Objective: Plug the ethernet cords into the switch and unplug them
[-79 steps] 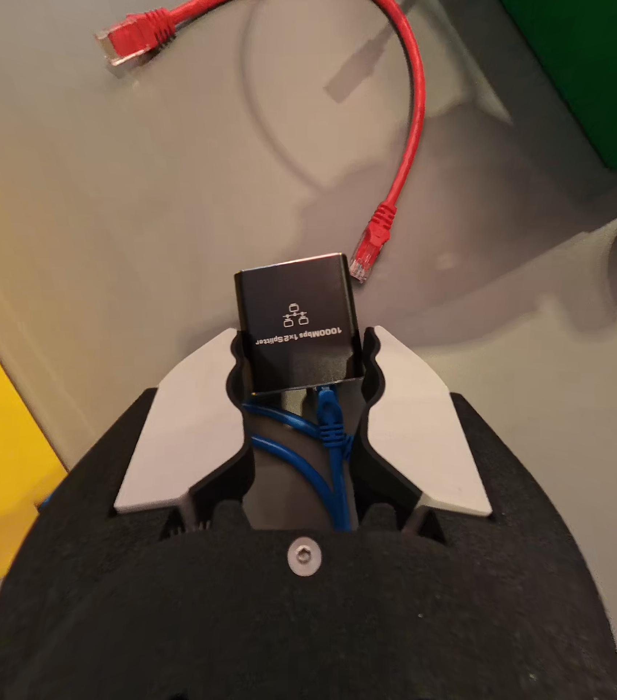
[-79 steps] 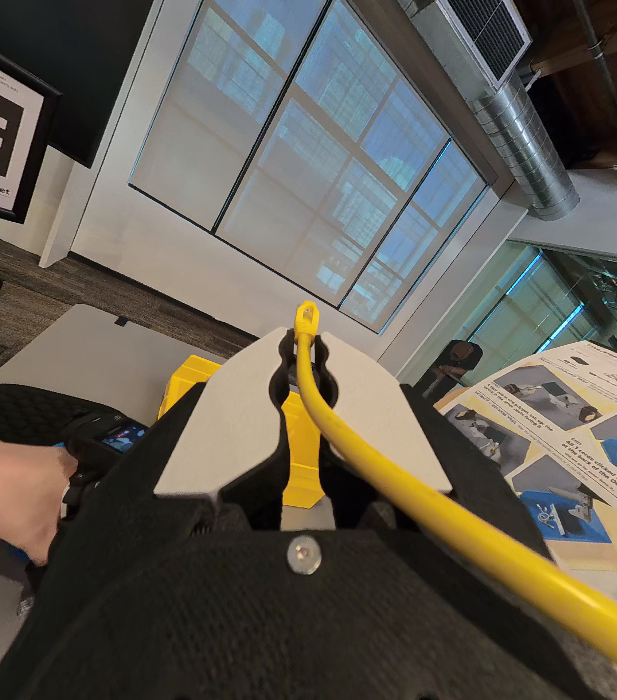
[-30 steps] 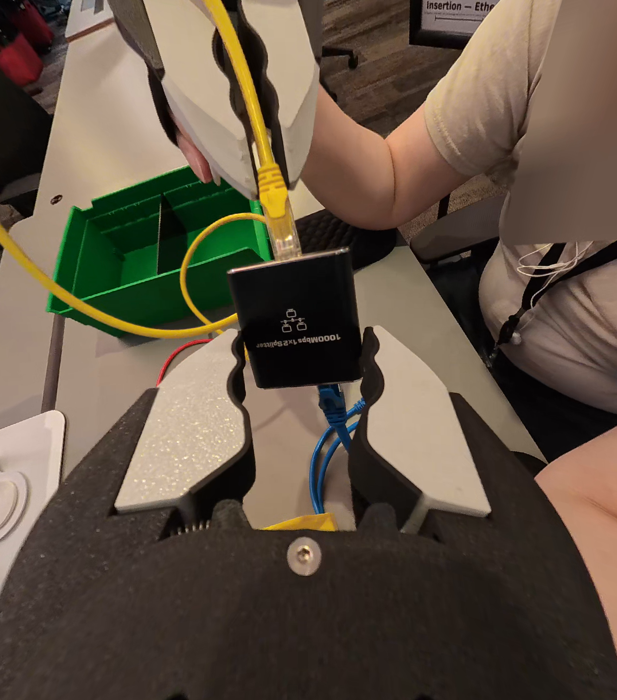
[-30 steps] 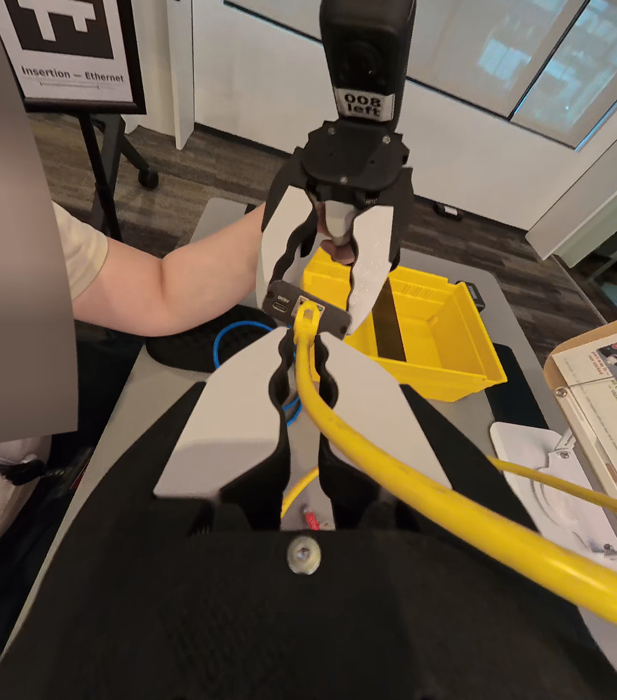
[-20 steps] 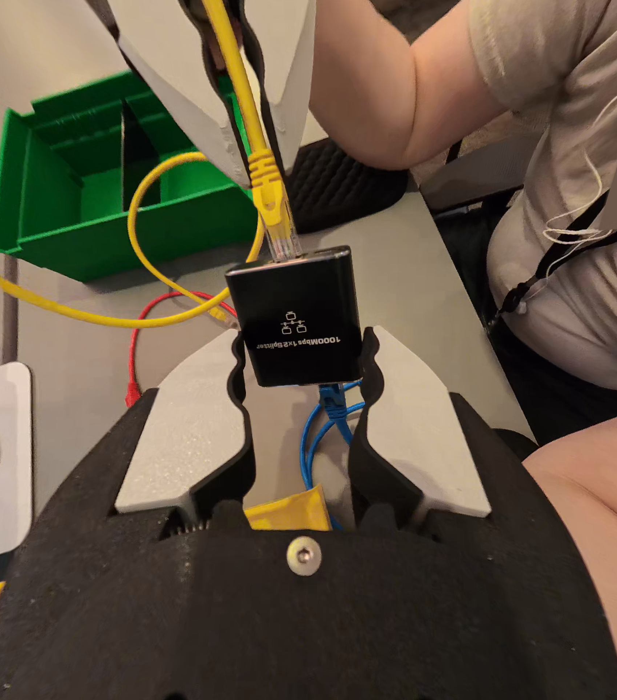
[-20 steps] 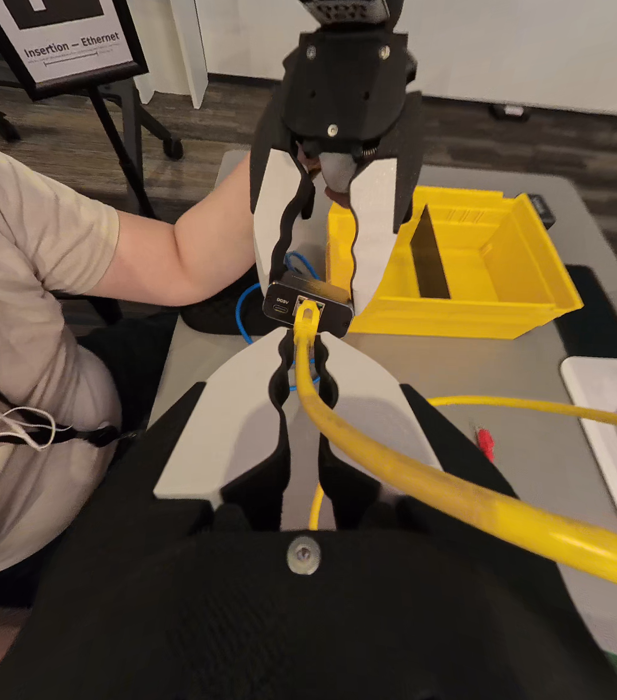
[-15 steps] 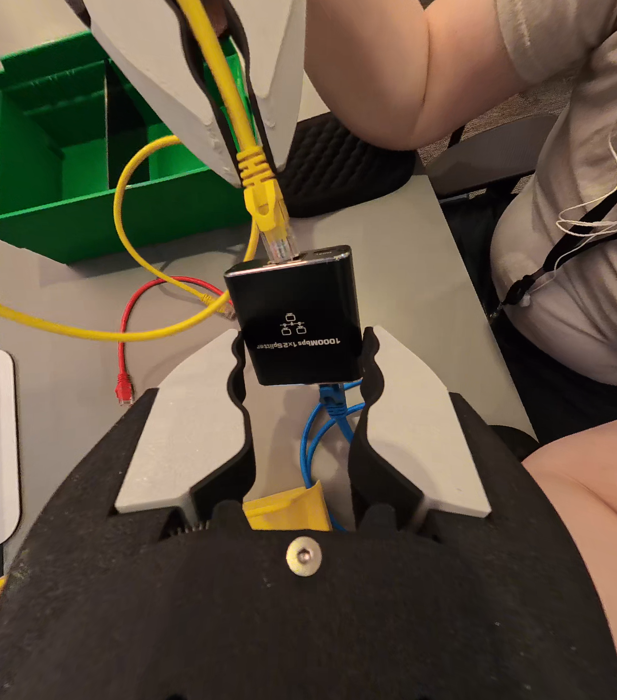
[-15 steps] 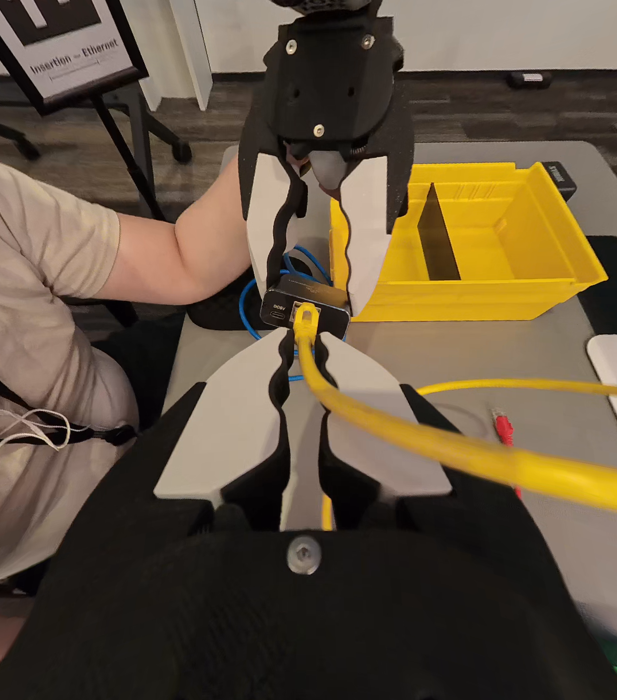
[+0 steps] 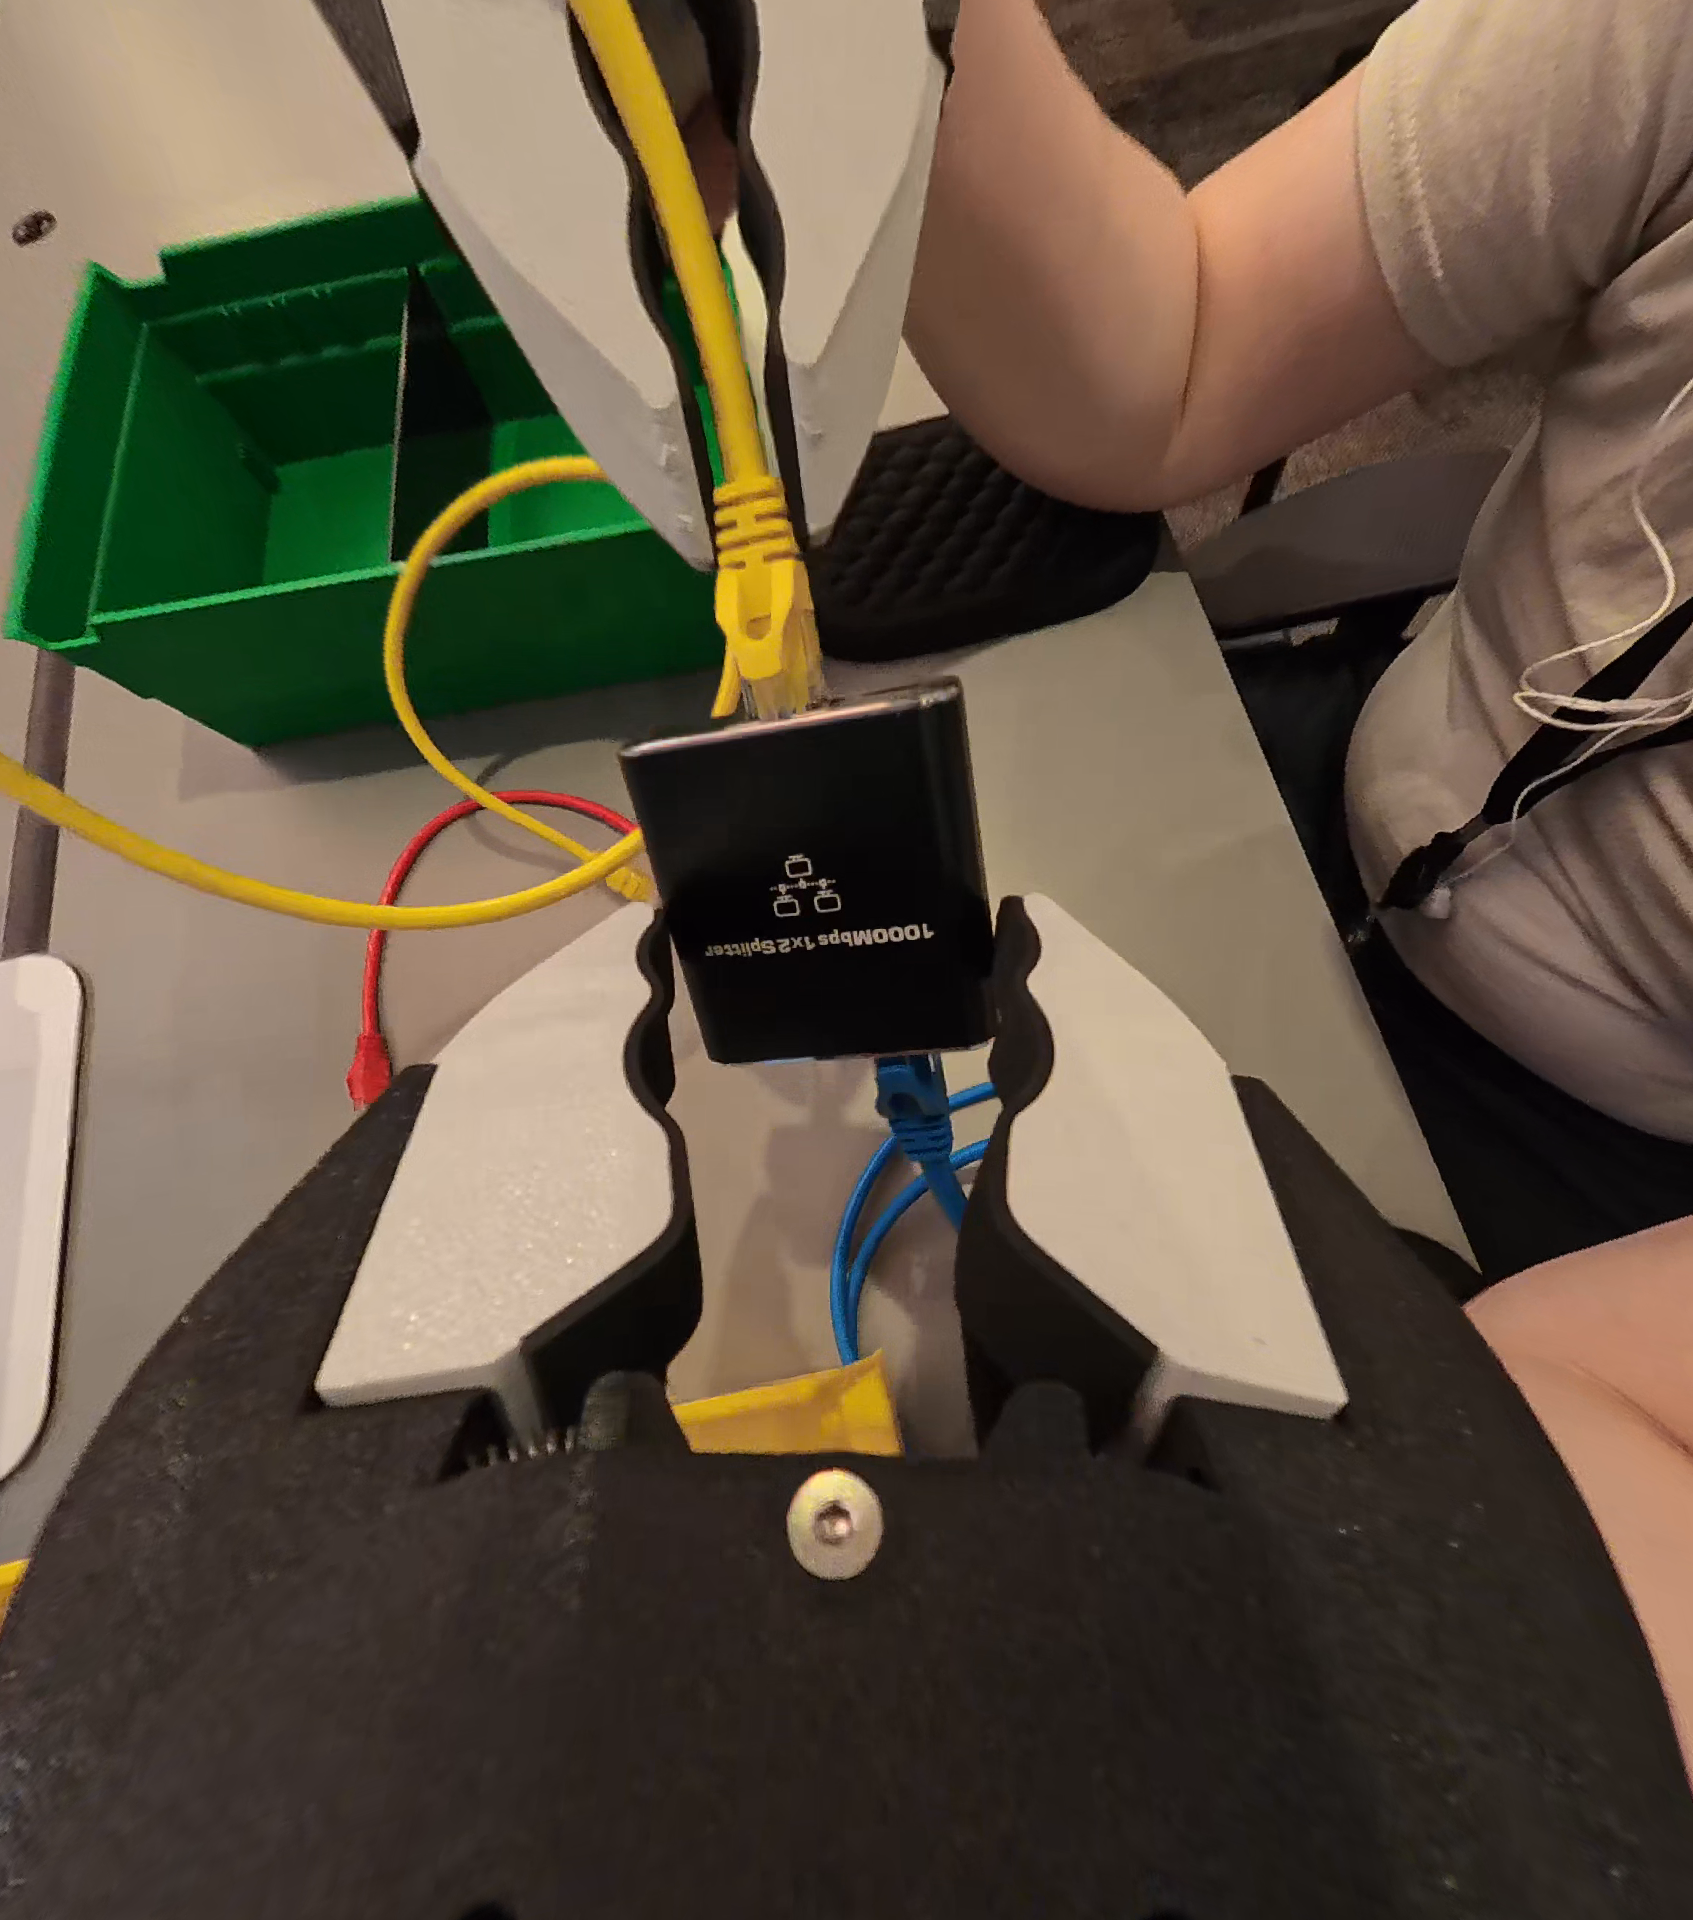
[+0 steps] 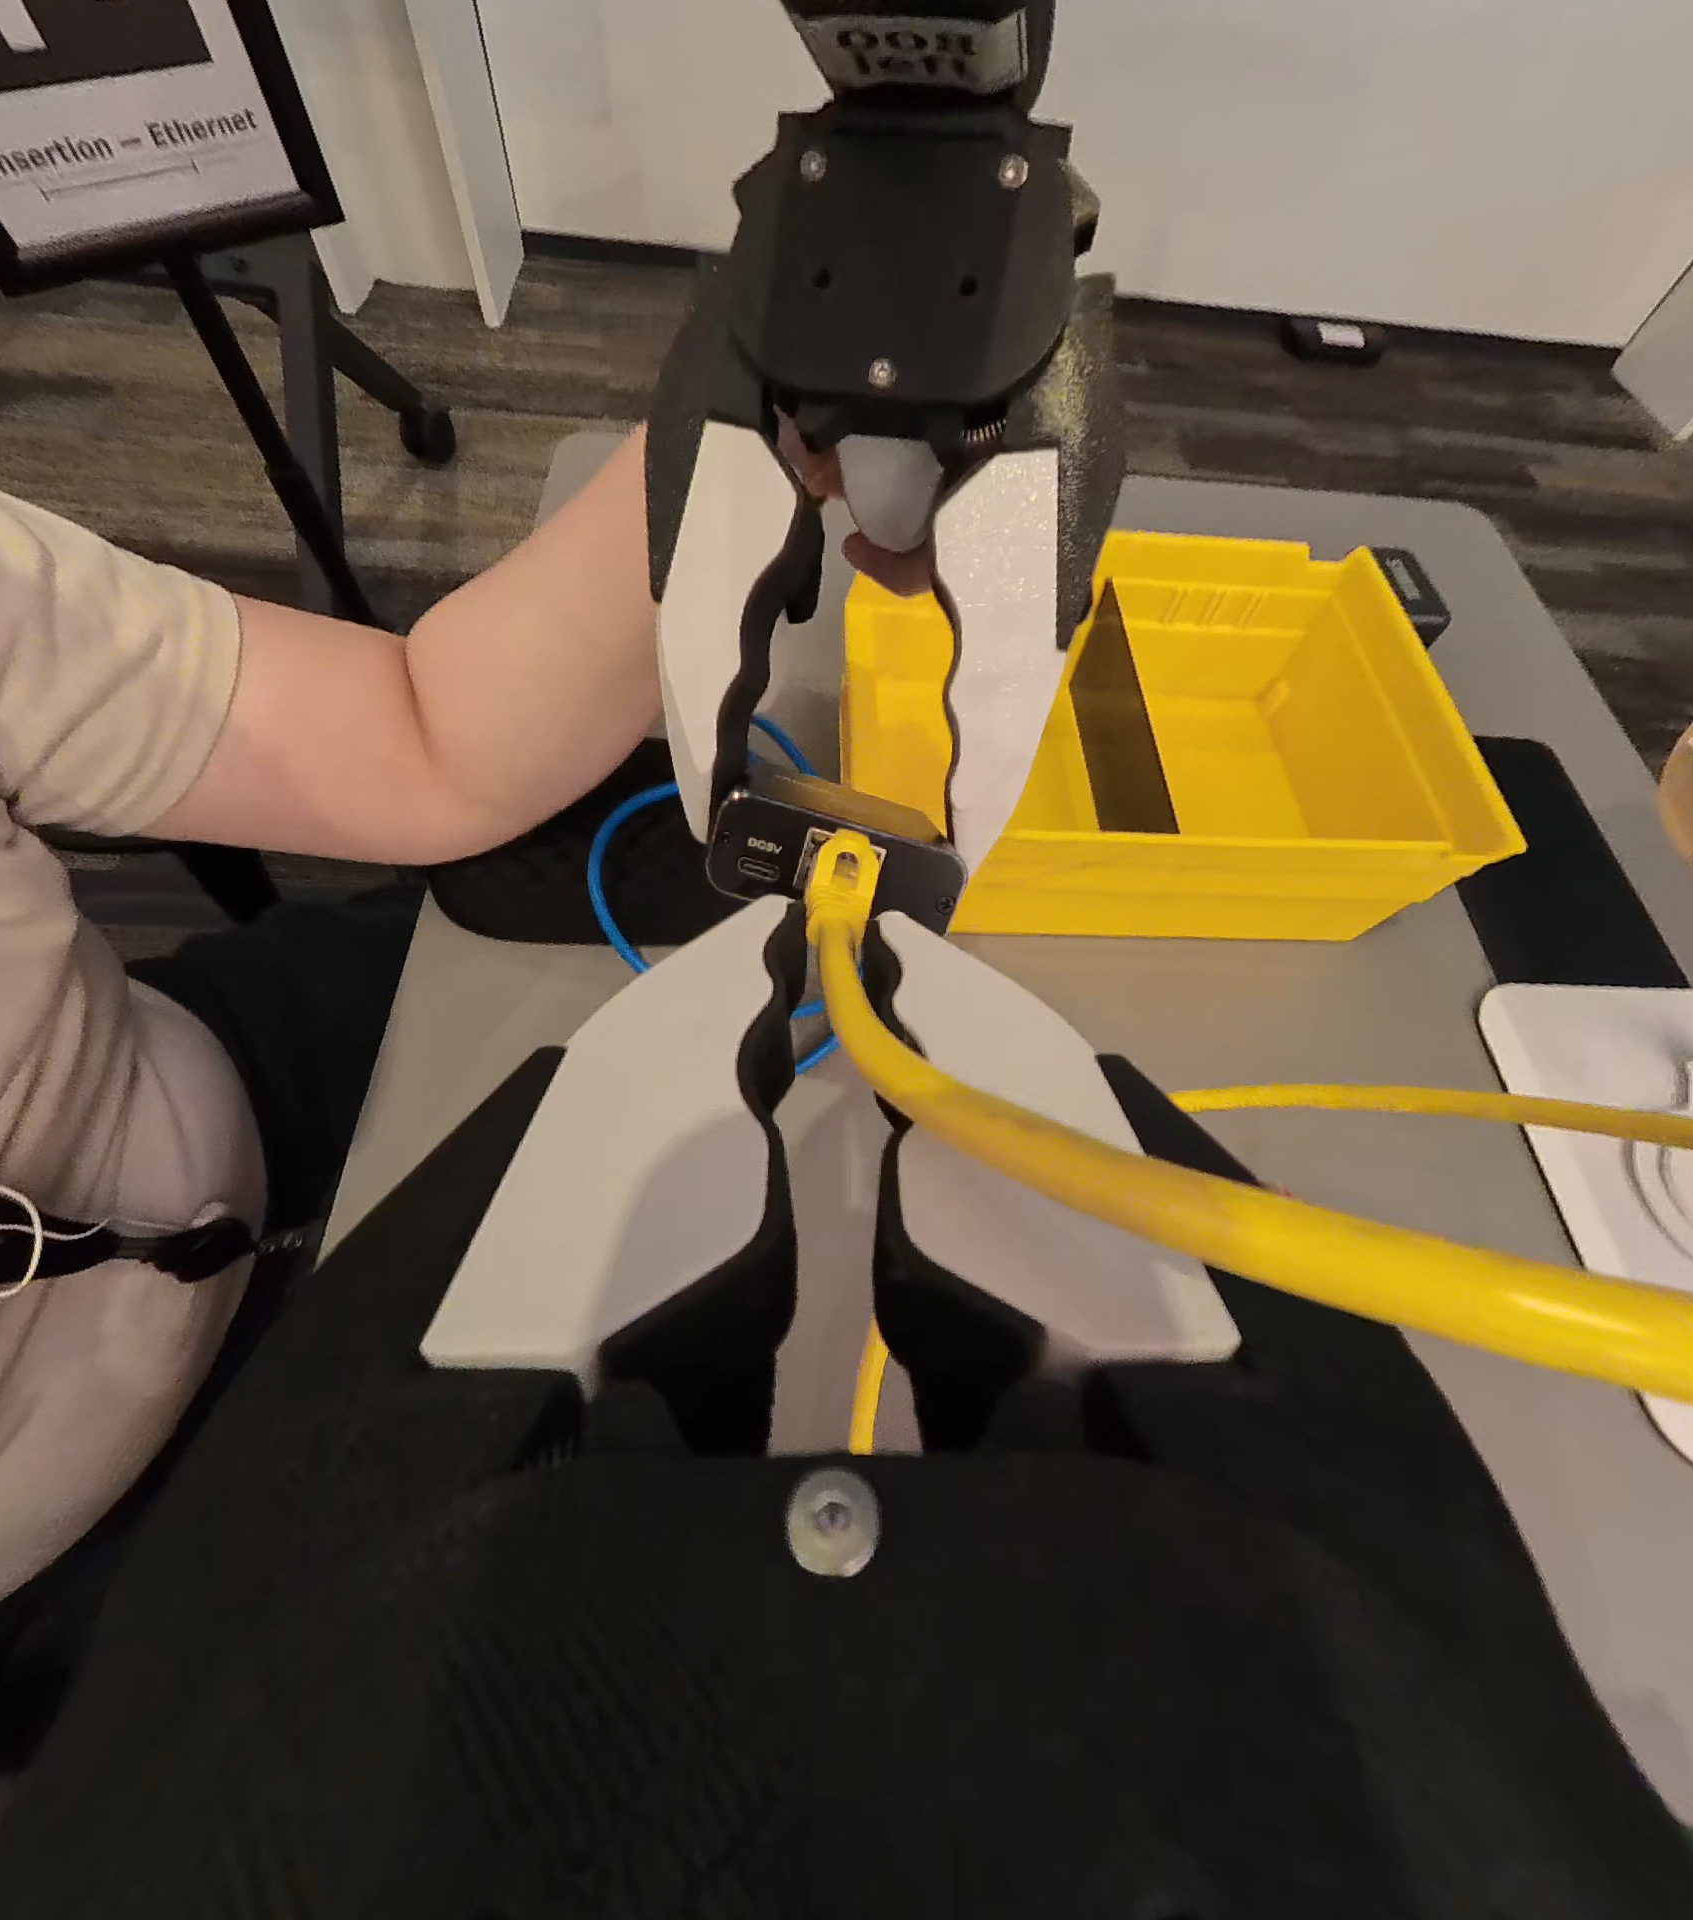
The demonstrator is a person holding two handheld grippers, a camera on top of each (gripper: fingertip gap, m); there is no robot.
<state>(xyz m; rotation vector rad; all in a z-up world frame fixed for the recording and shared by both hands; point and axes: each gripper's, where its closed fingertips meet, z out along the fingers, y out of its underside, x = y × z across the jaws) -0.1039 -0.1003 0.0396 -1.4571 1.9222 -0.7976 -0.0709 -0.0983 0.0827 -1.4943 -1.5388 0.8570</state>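
My left gripper [image 9: 826, 914] is shut on a small black switch [image 9: 816, 883] and holds it above the grey table [image 9: 1133, 748]. A blue cord [image 9: 909, 1117] is plugged into the switch's near end. My right gripper [image 10: 829, 920] is shut on a yellow cord [image 10: 1185, 1210] just behind its plug. The yellow plug [image 9: 767, 623] sits in a port on the switch's far face, also seen in the right wrist view [image 10: 837, 862]. The switch shows there too [image 10: 759, 847], between the left gripper's fingers [image 10: 707, 623]. A red cord [image 9: 385, 914] lies loose on the table.
A green bin [image 9: 229, 488] stands behind the switch in the left wrist view. A yellow bin [image 10: 1237, 748] stands on the table in the right wrist view. A white plate [image 10: 1631, 1091] lies at the right. A person's arm [image 10: 426, 727] and torso are close by at the table's side. Some 6 cm of space lies between my two pairs of fingers.
The two grippers have come together from apart. The yellow plug has moved up to the switch and gone deeper into its port. Both grips have stayed the same.
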